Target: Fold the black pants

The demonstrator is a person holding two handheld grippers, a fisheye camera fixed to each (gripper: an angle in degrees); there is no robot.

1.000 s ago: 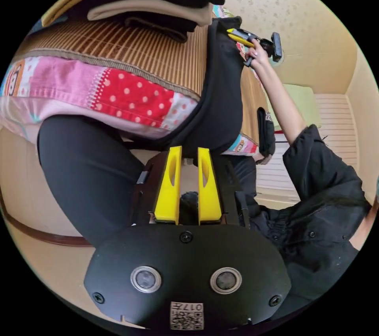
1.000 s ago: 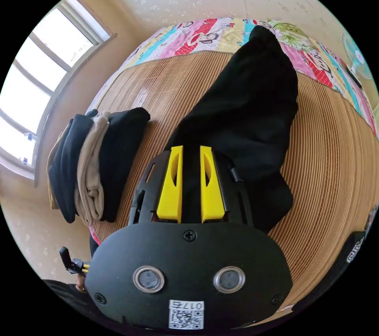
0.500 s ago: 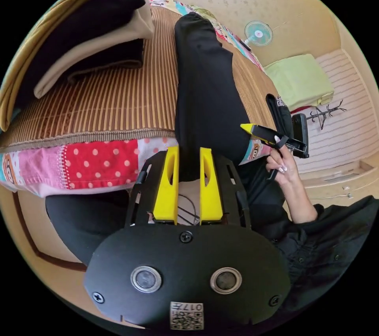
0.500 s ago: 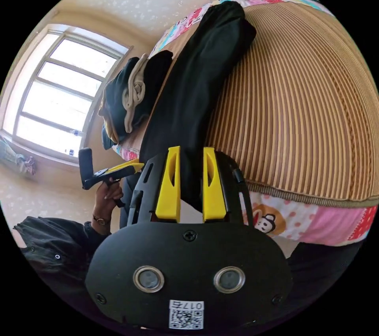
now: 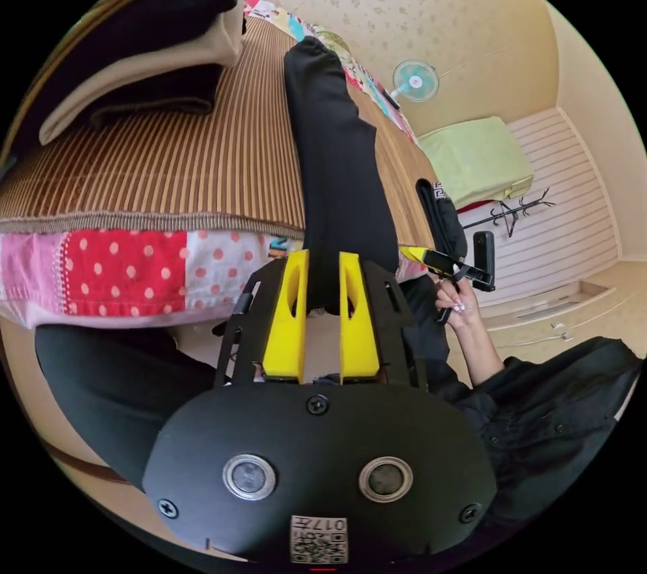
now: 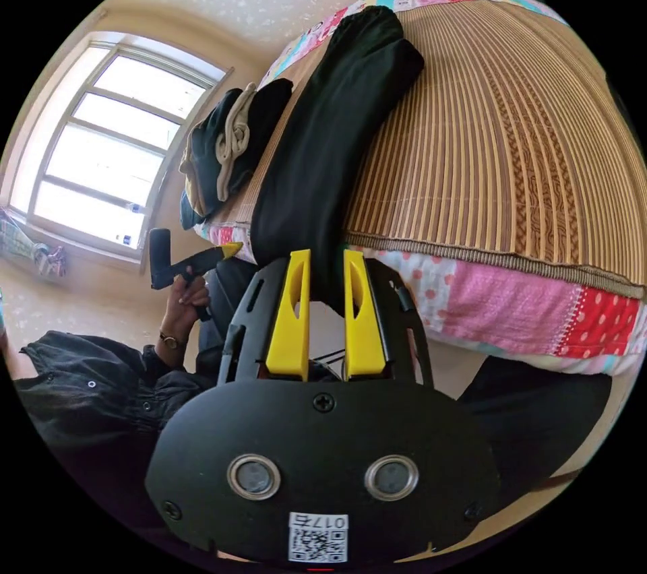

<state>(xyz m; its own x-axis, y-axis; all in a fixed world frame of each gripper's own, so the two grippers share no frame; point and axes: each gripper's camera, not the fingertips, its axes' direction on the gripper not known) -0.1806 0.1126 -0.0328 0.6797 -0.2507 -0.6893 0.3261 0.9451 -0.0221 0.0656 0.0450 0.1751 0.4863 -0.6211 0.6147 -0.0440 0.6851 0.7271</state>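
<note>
I had both tongs closed on the near end of the black pants (image 5: 337, 163): left gripper (image 5: 321, 264), right gripper (image 6: 321, 264). The pants hung over the bed's near edge and ran far across the bamboo mat (image 6: 512, 149). Left lay a stack of folded clothes (image 5: 135, 55); right, bare mat.

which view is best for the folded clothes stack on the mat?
Right gripper view: the folded clothes stack shows whole, layer edges visible, beside the black pants on the bamboo mat. Left gripper view shows it larger but cut off at the picture's edge.
</note>
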